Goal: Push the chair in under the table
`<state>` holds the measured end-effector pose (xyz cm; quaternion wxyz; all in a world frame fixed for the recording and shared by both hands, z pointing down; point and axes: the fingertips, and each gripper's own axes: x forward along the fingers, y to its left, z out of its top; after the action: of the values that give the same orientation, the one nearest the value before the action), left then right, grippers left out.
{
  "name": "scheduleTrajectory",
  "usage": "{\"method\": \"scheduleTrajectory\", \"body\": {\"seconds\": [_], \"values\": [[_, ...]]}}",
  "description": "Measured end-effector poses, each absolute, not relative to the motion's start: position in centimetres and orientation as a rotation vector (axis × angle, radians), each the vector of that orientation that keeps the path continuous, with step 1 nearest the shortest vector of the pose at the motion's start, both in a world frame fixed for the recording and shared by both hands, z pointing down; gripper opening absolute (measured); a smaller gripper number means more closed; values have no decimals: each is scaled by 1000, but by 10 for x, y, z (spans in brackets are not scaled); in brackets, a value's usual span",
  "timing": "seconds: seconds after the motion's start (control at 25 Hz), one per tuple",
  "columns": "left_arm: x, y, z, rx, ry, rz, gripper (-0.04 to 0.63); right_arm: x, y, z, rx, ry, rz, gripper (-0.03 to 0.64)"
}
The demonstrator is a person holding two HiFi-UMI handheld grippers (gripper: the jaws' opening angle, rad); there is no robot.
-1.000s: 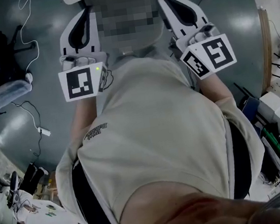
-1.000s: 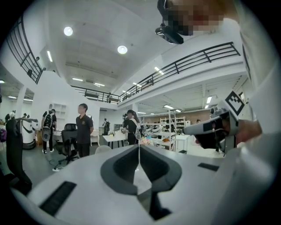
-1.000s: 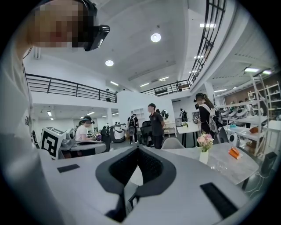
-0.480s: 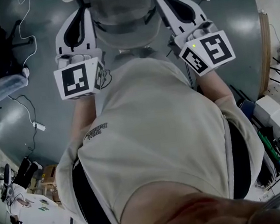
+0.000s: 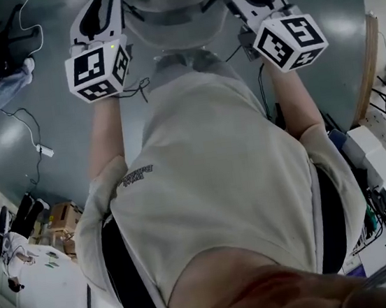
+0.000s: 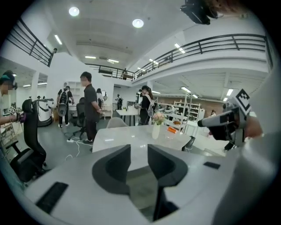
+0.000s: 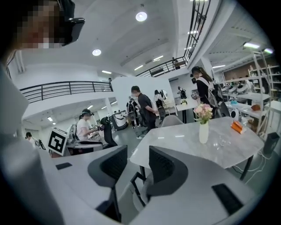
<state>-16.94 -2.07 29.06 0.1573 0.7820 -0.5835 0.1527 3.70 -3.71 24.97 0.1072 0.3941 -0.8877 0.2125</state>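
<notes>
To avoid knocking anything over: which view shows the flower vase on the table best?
Right gripper view: the flower vase stands large and unobstructed on the table. The left gripper view shows it smaller and farther. The head view misses it.

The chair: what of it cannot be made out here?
- Chair legs: head view, hidden under its seat; far part cut off by the top edge.
- Its seat: left gripper view, the left gripper covers nearly all.
- How far it is under the table: right gripper view, the right gripper hides it.
</notes>
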Motion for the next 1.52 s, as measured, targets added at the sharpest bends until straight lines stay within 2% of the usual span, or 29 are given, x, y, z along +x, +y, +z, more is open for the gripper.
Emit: {"method": "scheduleTrajectory", "body": {"seconds": [0.24, 0.36, 0.64, 0.84, 1.24, 1.52], "values": [[-196, -33, 396, 2073, -1623, 561, 144, 49, -62, 335, 1150, -2437, 703, 163], [-208, -29, 456, 1987, -1569, 632, 173, 54, -73, 388, 1135, -2334, 744, 185], [-215, -16, 562, 1842, -1406, 710, 178, 90, -71, 497, 1141, -2124, 867, 222], [-214, -1, 622, 1817, -1310, 869, 179, 113, -54, 561, 1082, -1996, 902, 232], [-215, 34, 698, 1553, -1179, 800, 195, 160, -20, 672, 1081, -1704, 1079, 245], [-205, 39, 720, 1438, -1159, 729, 222, 171, 5, 717, 1090, -1567, 1302, 273]]}}
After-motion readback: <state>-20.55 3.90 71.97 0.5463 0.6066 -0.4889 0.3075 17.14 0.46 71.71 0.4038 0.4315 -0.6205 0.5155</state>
